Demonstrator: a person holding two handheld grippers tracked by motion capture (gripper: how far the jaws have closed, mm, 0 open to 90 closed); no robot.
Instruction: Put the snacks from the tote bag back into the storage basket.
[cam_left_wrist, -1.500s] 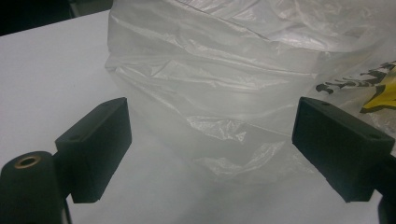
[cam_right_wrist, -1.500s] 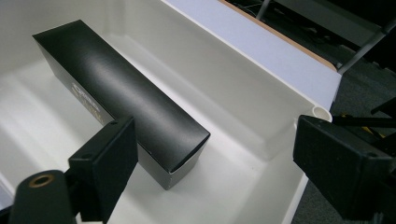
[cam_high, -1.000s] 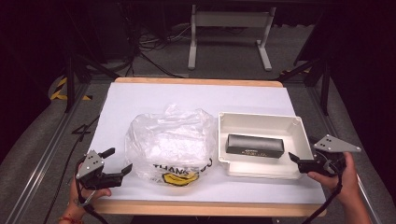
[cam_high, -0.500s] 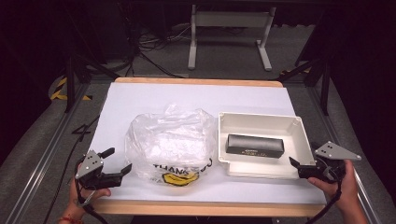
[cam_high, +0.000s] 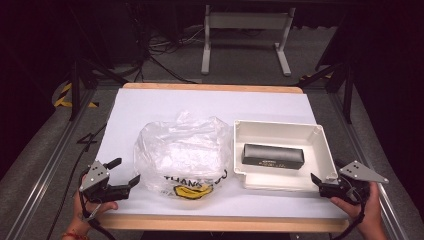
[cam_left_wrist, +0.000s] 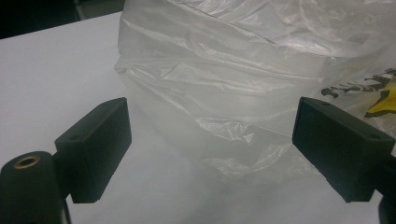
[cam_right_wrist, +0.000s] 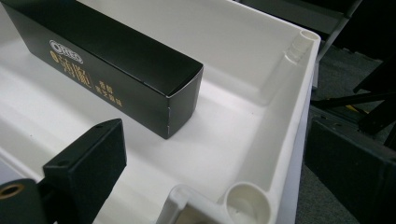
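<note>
**A:** Where are you with it?

**B:** At the start, as I read it. My right gripper (cam_high: 320, 184) hangs at the near right corner of the white tray (cam_high: 327, 159). Its jaws have just been opening and now stand wide, nothing between them but that corner; one jaw is over the tray floor, the other outside the wall.

**A:** And the black box (cam_high: 273, 156)?

**B:** Lying flat in the middle of the tray, long side toward me, its right end a little way in from my right jaw. From the right gripper view that end (cam_right_wrist: 184, 100) is the closest part to me.

**A:** Your other hand?

**B:** My left gripper (cam_high: 125, 174) is on the far side of the plastic bag (cam_high: 182, 155) from the tray, just beside the bag's left edge. Its jaws are wide too, holding nothing; the crumpled film (cam_left_wrist: 243, 93) sits ahead of them, not between the pads.

**A:** Next move?

**B:** I'd judge the box is meant for the bag. So I need to bring the right jaws in over the tray wall, straddle the box's narrow sides and close, while the left finds the bag's rim to open it. The film is slippery; I'd pinch a fold.
</note>
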